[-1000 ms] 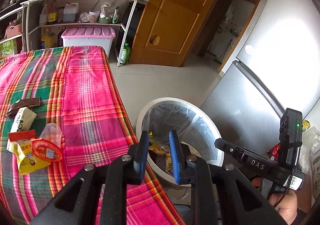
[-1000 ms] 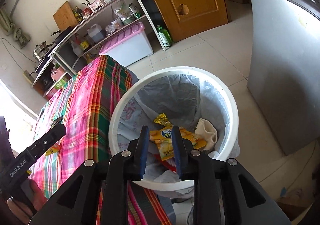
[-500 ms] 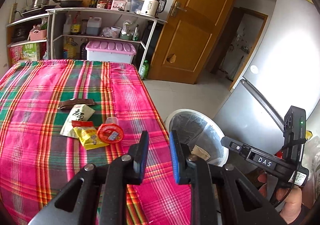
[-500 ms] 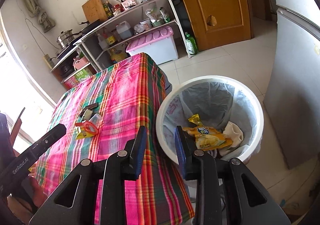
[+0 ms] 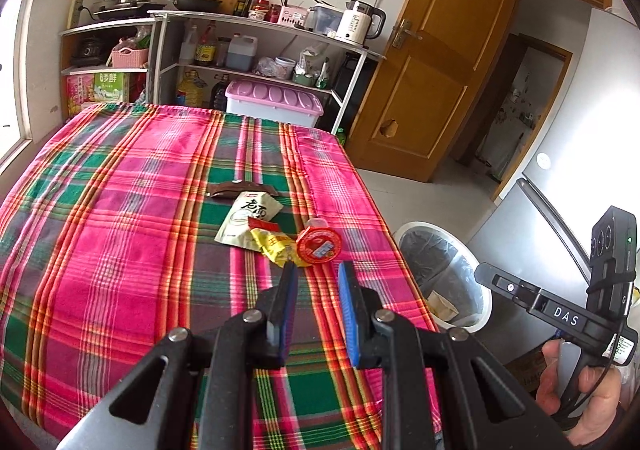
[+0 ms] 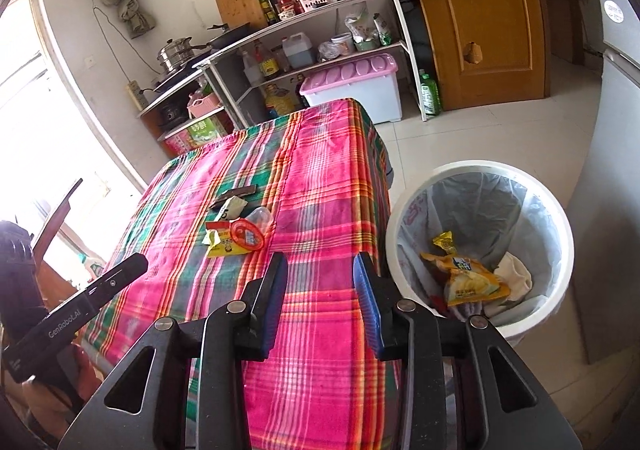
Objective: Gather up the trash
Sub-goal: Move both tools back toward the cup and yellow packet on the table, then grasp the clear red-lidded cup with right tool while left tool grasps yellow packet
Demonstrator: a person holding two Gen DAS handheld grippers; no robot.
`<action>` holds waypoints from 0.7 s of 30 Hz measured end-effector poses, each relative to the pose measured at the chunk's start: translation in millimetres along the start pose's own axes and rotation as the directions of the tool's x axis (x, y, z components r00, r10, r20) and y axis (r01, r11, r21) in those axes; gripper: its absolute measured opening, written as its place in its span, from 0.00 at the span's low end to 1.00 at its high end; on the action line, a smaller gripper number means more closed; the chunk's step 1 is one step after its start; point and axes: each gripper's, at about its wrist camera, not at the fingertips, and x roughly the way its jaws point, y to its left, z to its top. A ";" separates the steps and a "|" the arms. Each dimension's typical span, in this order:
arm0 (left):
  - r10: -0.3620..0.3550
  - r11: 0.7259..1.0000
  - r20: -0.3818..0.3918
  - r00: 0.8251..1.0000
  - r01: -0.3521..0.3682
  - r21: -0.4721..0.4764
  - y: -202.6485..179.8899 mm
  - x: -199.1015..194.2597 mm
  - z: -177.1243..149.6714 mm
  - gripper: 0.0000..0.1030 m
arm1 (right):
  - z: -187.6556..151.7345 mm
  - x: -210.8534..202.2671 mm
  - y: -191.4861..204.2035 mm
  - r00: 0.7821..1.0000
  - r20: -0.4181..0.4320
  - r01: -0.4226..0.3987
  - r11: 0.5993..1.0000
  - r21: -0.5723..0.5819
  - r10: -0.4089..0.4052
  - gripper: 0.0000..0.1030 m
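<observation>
Plaid-clothed table [image 5: 120,210] with wrappers [image 5: 256,226], white bin [image 6: 476,250] just beside

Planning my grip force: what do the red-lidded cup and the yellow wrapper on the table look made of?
Red-lidded cup: seemingly thin clear plastic, since the body shows see-through in the right wrist view, under a glossy printed peel-off seal, probably foil or film. Yellow wrapper: crinkled, shiny printed plastic film by its look, creased and partly flattened.

Bare pink-and-green plaid-covered counter [image 5: 120,250] surrounds clustered snack wrappers [image 5: 256,226]; white round lined trash bin [image 6: 404,218] stands open beside its edge.
</observation>
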 end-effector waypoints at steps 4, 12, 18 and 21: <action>0.018 0.999 -0.002 1.000 -0.018 -0.027 14.2 -0.4 -2.8 0.22 | 1.1 11.0 10.6 0.999 -0.017 -0.028 1.000 -0.011 0.027 0.35; 0.027 0.998 0.000 1.000 -0.027 -0.064 36.1 4.0 -3.6 0.22 | 10.3 48.5 42.6 0.997 -0.062 -0.057 0.997 -0.060 0.053 0.38; 0.034 0.995 -0.001 0.999 -0.034 -0.094 53.7 8.9 -1.8 0.22 | 19.3 81.0 61.0 0.993 -0.091 -0.076 0.994 -0.074 0.069 0.53; 0.039 0.993 0.000 0.999 -0.039 -0.108 64.1 11.9 -0.2 0.22 | 22.7 98.9 66.4 0.992 -0.112 -0.072 0.995 -0.073 0.064 0.53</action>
